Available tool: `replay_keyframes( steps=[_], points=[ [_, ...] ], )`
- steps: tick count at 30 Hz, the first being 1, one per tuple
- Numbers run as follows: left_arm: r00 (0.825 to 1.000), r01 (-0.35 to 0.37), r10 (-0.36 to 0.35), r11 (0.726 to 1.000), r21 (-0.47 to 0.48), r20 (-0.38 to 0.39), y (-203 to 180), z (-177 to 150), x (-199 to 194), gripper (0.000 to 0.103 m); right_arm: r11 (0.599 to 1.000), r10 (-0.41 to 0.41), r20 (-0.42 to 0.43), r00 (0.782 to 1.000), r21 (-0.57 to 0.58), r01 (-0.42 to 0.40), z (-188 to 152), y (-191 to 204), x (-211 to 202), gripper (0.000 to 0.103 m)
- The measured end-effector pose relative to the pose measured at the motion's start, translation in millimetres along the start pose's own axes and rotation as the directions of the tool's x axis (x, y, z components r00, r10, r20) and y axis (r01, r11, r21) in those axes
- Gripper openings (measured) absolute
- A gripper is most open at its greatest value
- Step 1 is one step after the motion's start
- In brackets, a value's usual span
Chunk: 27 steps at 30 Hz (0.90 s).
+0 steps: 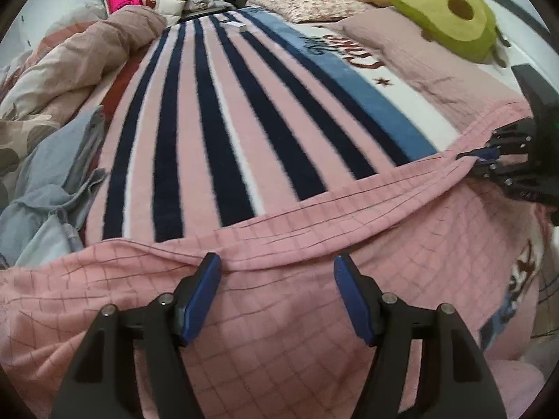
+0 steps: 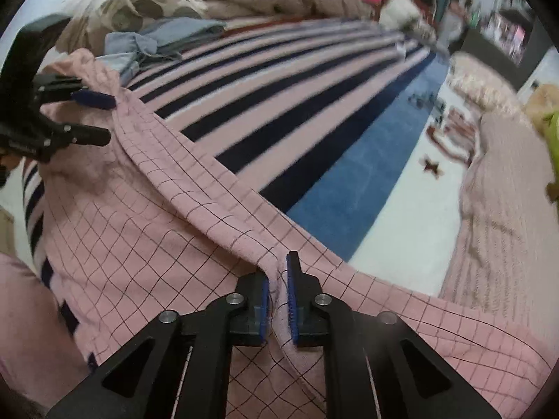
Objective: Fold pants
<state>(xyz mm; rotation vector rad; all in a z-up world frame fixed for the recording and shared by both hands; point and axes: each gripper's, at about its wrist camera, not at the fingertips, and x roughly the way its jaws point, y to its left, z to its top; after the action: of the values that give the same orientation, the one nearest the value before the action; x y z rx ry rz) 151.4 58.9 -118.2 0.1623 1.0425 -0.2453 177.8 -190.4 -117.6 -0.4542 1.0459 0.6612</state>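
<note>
The pink checked pants point(image 1: 314, 255) lie across the near edge of the bed, their top edge stretched in a line. My left gripper point(image 1: 277, 265) is open, its jaws wide apart just over the pants' edge, holding nothing. My right gripper point(image 2: 277, 272) is shut on a pinch of the pants point(image 2: 157, 209) at their edge; it also shows at the right in the left wrist view point(image 1: 478, 160). The left gripper appears in the right wrist view point(image 2: 104, 118) at the far end of the edge, jaws apart.
A striped pink, navy and blue blanket point(image 1: 227, 115) covers the bed. Blue-grey clothes point(image 1: 52, 181) and a crumpled duvet point(image 1: 80, 59) lie at the left. Pillows point(image 1: 412, 49) and an avocado plush point(image 1: 443, 14) sit at the right.
</note>
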Motion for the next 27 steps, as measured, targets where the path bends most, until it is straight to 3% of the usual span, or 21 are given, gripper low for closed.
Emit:
replay_keyframes(
  steps=[2,5,11,15,17,21,27],
  points=[
    [0.999,-0.035,0.035,0.999,-0.009,-0.004,6,1,7,0.063,0.998,0.044,-0.028,0.999,0.051,-0.042,3,-14,7,0.018],
    [0.998,-0.058,0.058,0.998,-0.024,-0.011,17,1,16,0.063,0.993,0.060,-0.024,0.998,0.104,-0.057,6,-30,11,0.019],
    [0.997,-0.082,0.081,0.995,-0.052,-0.012,28,5,31,0.063,0.984,-0.151,-0.034,0.988,0.087,0.153,10,-37,19,0.017],
    [0.997,-0.063,0.067,0.994,-0.088,0.039,29,3,21,0.063,0.984,-0.138,0.011,0.990,0.119,0.136,5,-48,-8,0.017],
    [0.996,-0.025,0.033,0.995,-0.095,0.080,25,2,8,0.063,0.979,-0.176,0.022,0.984,0.106,0.173,-3,-52,-31,0.018],
    [0.990,0.027,-0.013,0.995,-0.100,0.137,13,2,-12,0.063,0.968,-0.241,0.003,0.971,0.079,0.240,-24,-63,-70,0.038],
    [0.988,0.054,-0.039,0.994,-0.094,0.152,-10,7,-16,0.063,0.936,-0.347,-0.084,0.934,0.031,0.351,-76,-80,-103,0.043]
  ],
)
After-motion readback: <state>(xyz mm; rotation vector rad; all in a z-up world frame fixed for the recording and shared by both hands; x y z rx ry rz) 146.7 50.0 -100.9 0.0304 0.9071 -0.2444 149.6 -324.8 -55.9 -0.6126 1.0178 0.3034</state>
